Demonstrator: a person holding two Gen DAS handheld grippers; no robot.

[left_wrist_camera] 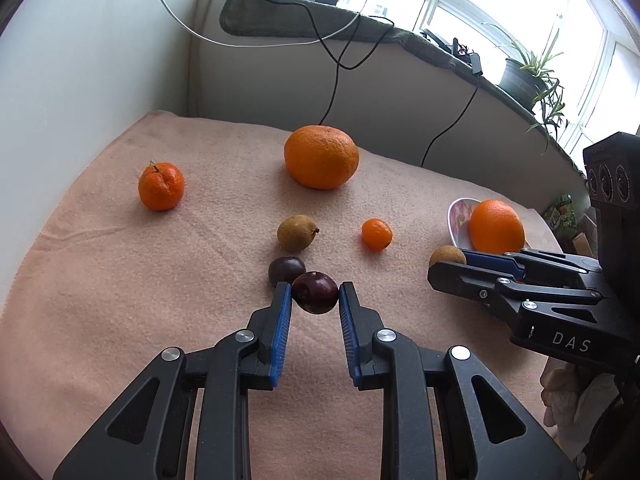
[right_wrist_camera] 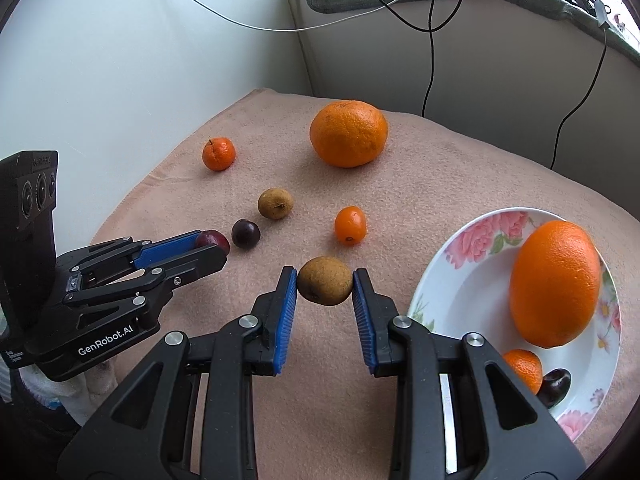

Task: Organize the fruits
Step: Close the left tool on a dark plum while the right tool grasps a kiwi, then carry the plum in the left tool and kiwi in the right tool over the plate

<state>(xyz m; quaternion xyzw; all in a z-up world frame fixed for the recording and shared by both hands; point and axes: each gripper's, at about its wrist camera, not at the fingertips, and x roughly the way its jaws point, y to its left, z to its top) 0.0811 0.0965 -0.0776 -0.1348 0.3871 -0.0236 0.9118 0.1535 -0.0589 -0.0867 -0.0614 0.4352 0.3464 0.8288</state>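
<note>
Corner by a window, white wall, cables hanging down; pink blanket (right_wrist_camera: 440,184) spread over the table, soft and fuzzy so fruit sits put. Flowered plate (right_wrist_camera: 472,280) on the right side, holding a big orange (right_wrist_camera: 554,284), a small tangerine (right_wrist_camera: 524,370) and a dark plum (right_wrist_camera: 556,386) at its near rim. Loose on the blanket: largest orange (left_wrist_camera: 321,157) at the back, stemmed tangerine (left_wrist_camera: 161,186) far left, brown round fruit (left_wrist_camera: 296,233) mid, kumquat (left_wrist_camera: 376,234) beside it, dark plum behind (left_wrist_camera: 286,270). Left gripper (left_wrist_camera: 315,293) has its blue pads against both sides of a dark red plum (left_wrist_camera: 315,292), clamped on it or very nearly; whether it is lifted off the cloth, can't tell. Right gripper (right_wrist_camera: 325,286) same story with a brown fruit (right_wrist_camera: 325,286) just left of the plate, pads touching both flanks at the widest part. Handling guess: both fruits small, light, round. Plum skin smooth and slick, flesh soft, bruises if squeezed hard; grip across the middle, gentle. Brown fruit looks rough-skinned and firmer, less slip, same mid-line hold. Round shapes may roll out of flat pads if tilted, and roll around once dropped in the plate. Likely step: pick both, carry to plate. Five fruits left loose besides these two.
</note>
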